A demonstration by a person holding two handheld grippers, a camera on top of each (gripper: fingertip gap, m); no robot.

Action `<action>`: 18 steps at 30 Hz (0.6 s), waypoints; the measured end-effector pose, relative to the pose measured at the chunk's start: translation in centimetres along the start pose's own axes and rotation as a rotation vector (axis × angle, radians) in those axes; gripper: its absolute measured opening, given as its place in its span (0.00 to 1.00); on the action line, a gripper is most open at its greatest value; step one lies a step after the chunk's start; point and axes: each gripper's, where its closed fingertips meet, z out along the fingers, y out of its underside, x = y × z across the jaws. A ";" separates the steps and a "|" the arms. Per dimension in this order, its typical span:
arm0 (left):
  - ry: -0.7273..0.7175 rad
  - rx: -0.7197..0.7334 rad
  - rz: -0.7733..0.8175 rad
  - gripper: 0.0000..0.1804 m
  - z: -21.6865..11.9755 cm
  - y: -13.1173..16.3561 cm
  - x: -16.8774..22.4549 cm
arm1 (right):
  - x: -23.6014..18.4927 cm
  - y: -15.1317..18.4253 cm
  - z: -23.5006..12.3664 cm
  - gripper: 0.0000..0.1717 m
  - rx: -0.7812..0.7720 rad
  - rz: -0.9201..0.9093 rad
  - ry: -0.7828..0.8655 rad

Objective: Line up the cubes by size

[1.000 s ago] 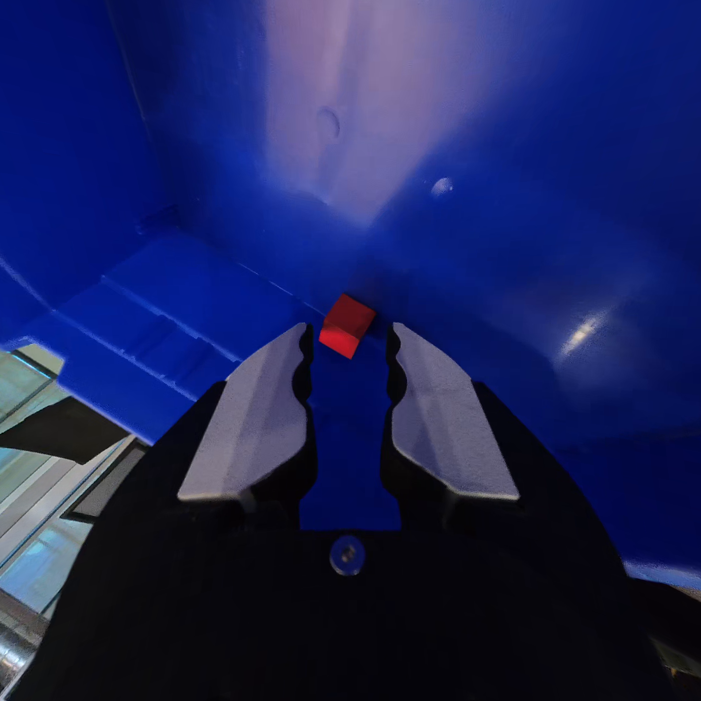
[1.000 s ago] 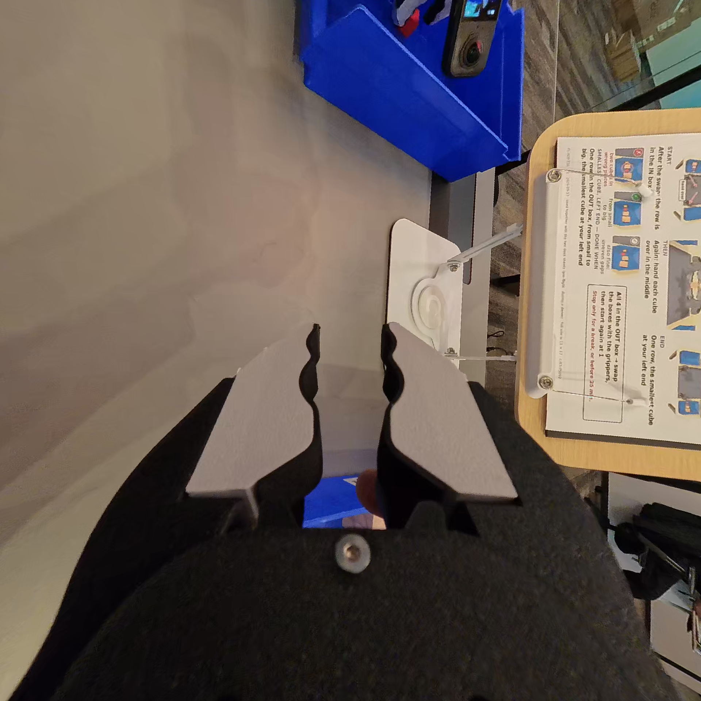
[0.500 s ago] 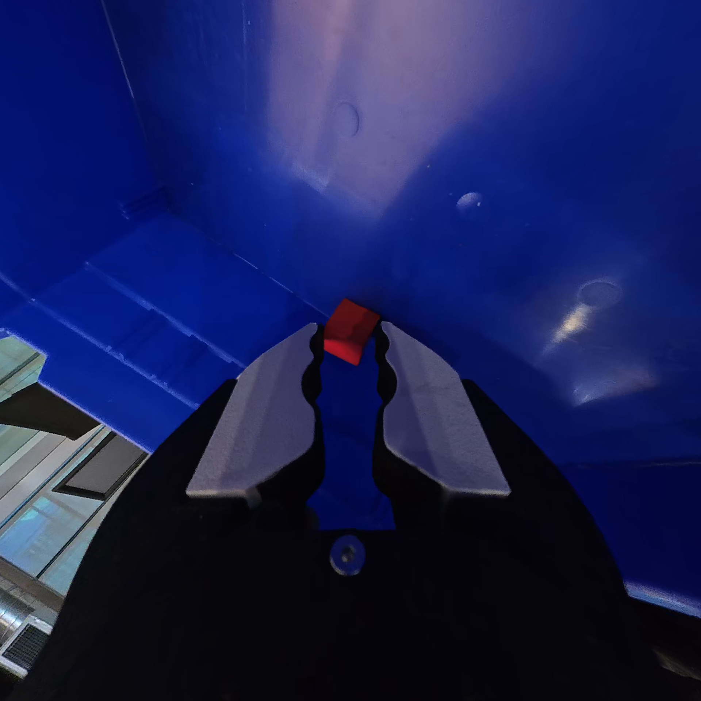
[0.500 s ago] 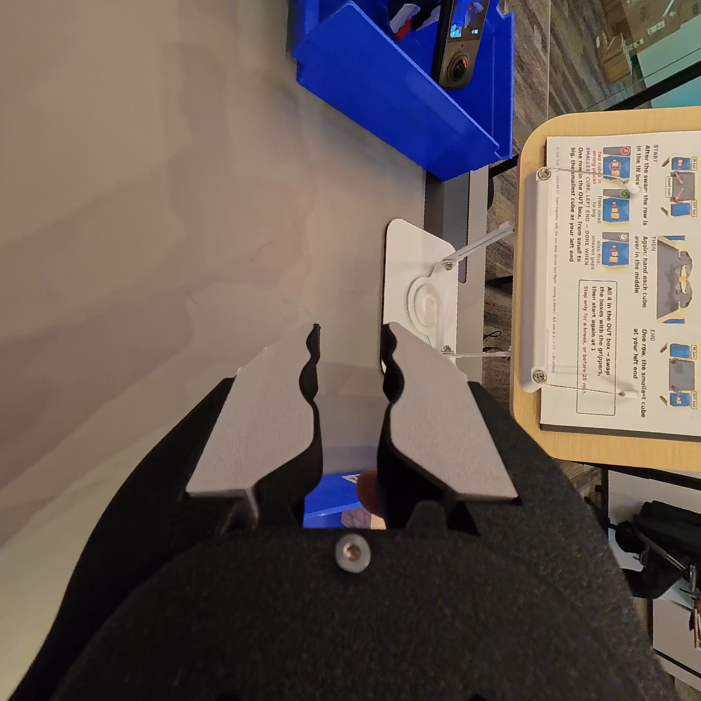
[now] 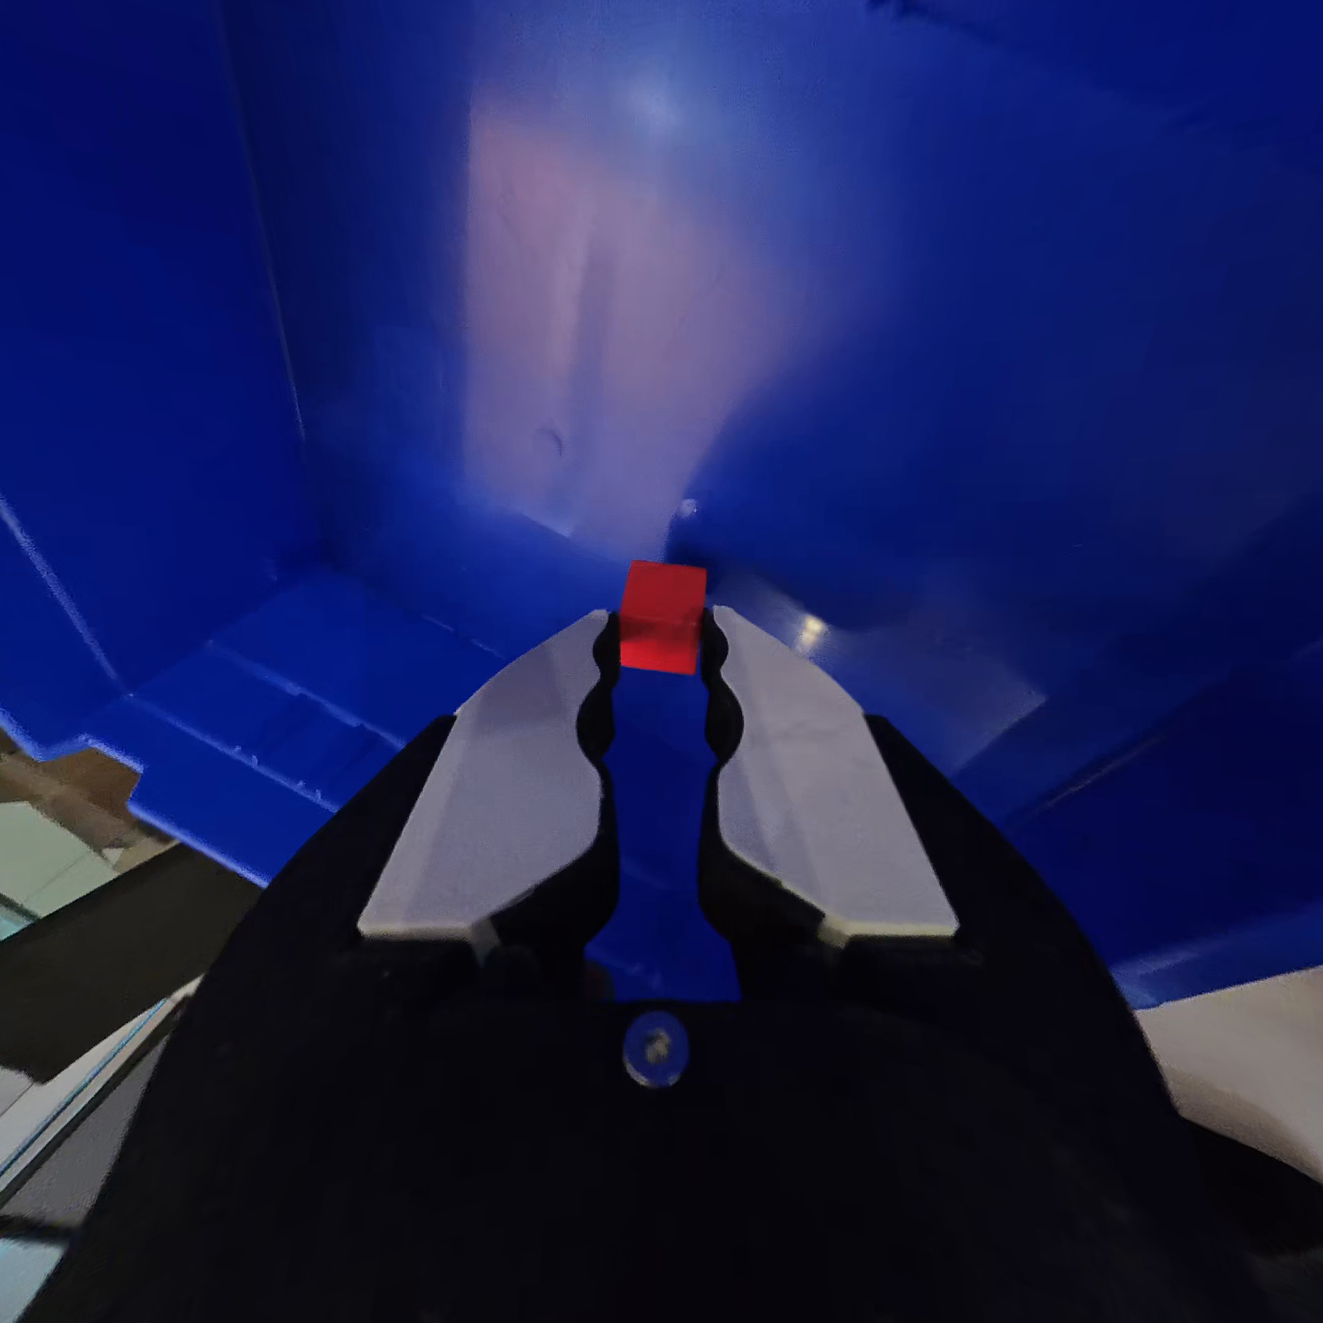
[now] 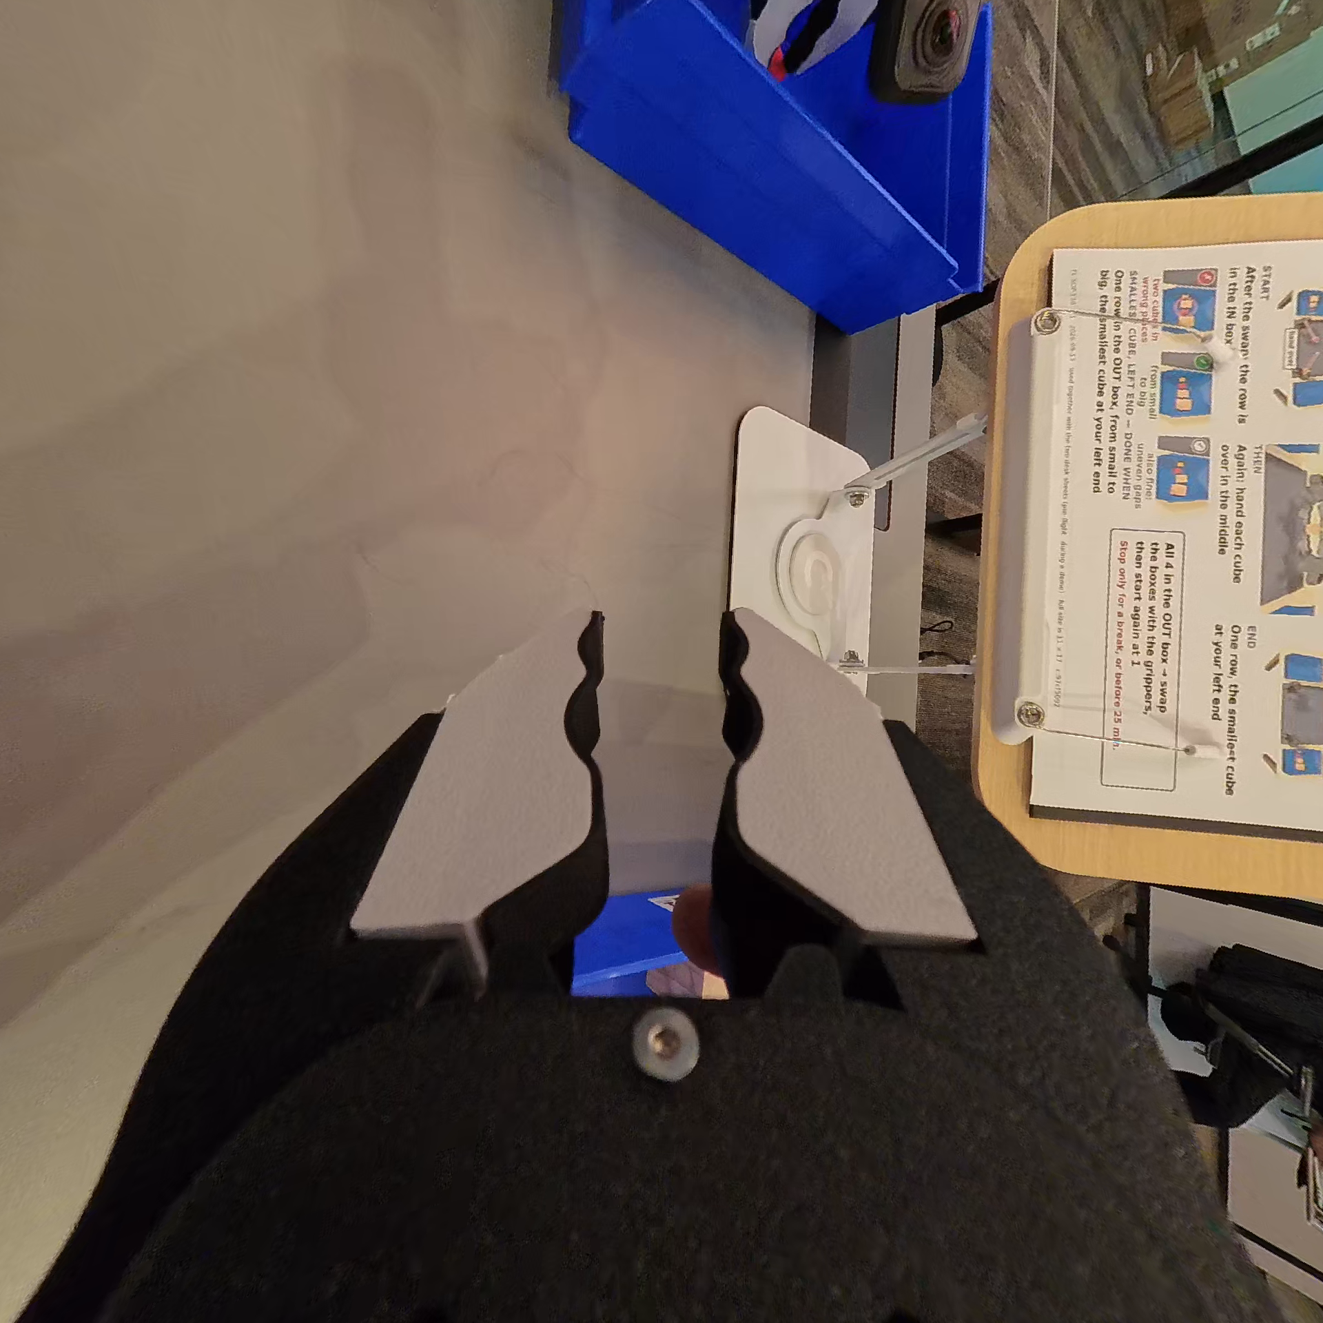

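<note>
Closing in since a second ago, my left gripper (image 5: 659, 639) now pinches the red cube (image 5: 660, 626) squarely inside the blue bin (image 5: 215, 358), ready to lift; my right gripper (image 6: 662, 630) waits spread and empty over the table (image 6: 286, 429).

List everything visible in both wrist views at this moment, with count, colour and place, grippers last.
red cube: one, red, inside the blue bin, clamped at the left gripper's fingertips
blue bin: one, blue, on the table's far corner, surrounding the left gripper
table: one, light grey, under the right gripper
white stand base: one, white, at the table edge
instruction sheet: one, white, on a wooden board to the right
left gripper: one, grey fingers, pads pressed on the cube
right gripper: one, grey fingers, open, nothing between them
</note>
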 end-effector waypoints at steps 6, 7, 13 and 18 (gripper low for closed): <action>-0.009 0.087 0.005 0.12 -1.1 -0.7 -0.2 | -0.1 -0.5 0.2 0.18 0.026 0.000 -0.006; -0.003 0.115 0.004 0.12 -1.3 -1.1 -0.1 | -0.1 -0.6 0.3 0.18 0.031 0.000 -0.010; -0.045 0.207 0.033 0.12 -3.3 -2.1 -0.4 | 0.1 -1.5 0.9 0.18 0.076 0.002 0.002; -0.116 0.363 0.035 0.11 -7.3 -3.1 -0.9 | 0.8 -3.2 1.1 0.20 0.169 0.009 0.040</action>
